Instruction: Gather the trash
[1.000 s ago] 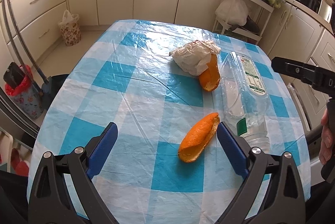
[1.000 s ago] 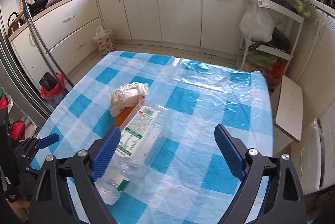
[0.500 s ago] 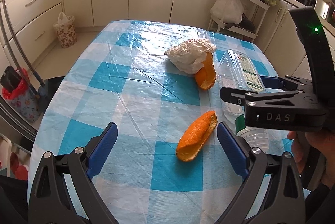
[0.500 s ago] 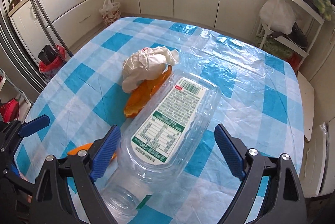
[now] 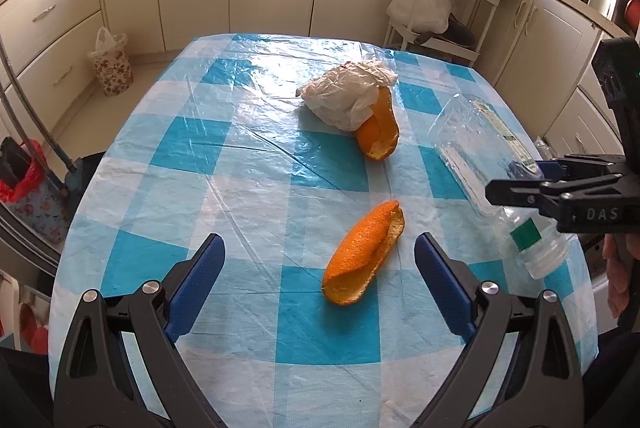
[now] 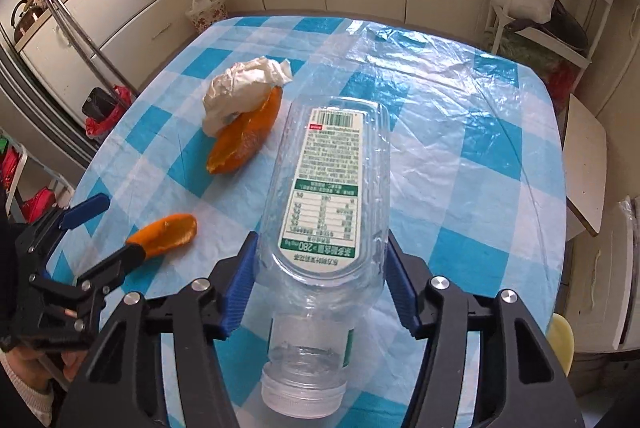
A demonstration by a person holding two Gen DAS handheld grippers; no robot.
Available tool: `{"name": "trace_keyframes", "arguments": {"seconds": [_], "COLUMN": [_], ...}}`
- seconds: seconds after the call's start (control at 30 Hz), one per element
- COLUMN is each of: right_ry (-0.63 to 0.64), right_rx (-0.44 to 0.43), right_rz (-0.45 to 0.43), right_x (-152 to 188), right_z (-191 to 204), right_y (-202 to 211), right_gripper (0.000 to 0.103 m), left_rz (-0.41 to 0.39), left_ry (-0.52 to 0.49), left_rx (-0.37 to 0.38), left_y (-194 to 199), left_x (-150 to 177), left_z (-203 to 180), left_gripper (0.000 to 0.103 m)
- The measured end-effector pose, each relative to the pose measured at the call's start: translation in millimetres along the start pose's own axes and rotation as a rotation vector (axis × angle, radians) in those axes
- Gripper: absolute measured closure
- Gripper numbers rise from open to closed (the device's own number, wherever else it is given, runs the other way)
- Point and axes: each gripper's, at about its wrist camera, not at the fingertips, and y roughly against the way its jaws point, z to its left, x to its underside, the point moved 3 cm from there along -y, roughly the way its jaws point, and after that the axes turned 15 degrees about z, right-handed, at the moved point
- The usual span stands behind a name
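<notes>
A clear plastic bottle with a white and green label lies on the blue checked tablecloth, mouth toward me. My right gripper straddles its shoulder; the jaws are closing and both blue pads touch the bottle's sides. In the left wrist view the bottle sits at the right with the right gripper over it. My left gripper stands open just short of an orange peel. A second peel leans against a crumpled white wad farther back.
A floral bag stands on the floor at the far left by the cabinets. A red-lined bin is beside the table's left edge. A white rack with bags stands behind the table, and a stool on its right.
My right gripper came down over the bottle and its jaws narrowed from wide open until they met the bottle's sides. The left gripper stayed where it was, open.
</notes>
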Motion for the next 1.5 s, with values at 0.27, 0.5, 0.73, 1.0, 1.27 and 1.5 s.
{"name": "trace_keyframes", "arguments": {"seconds": [0.27,0.5,0.73,1.0,1.27,1.5], "right_ry": [0.055,0.080,0.030,-0.016,-0.021,0.000], "right_rx": [0.059,0.099,0.063,0.064,0.087,0.113], "right_rz": [0.032,-0.073,-0.029,-0.018,-0.037,-0.020], "right_x": [20,8,8,18,20,19], "right_z": [-3,7,-6,-19,-23,-20], "right_y": [-5,2,-5,1,5,-2], "right_gripper": [0.043,0.033,0.047,0.047,0.044,0.043], "left_rz": [-0.011,0.011,0.042,0.032,0.028,0.036], "left_ry": [-0.104,-0.205,-0.201,-0.149,-0.082,-0.071], "left_rx": [-0.059,-0.114,-0.088,-0.097,-0.071,-0.061], "left_y": [-3,-12,-18,-13,-11,-14], "left_x": [1,1,1,6,2,1], "left_z": [-22,-40,-36,-27,-14,-13], "left_gripper": [0.011,0.031,0.068,0.085,0.055,0.055]}}
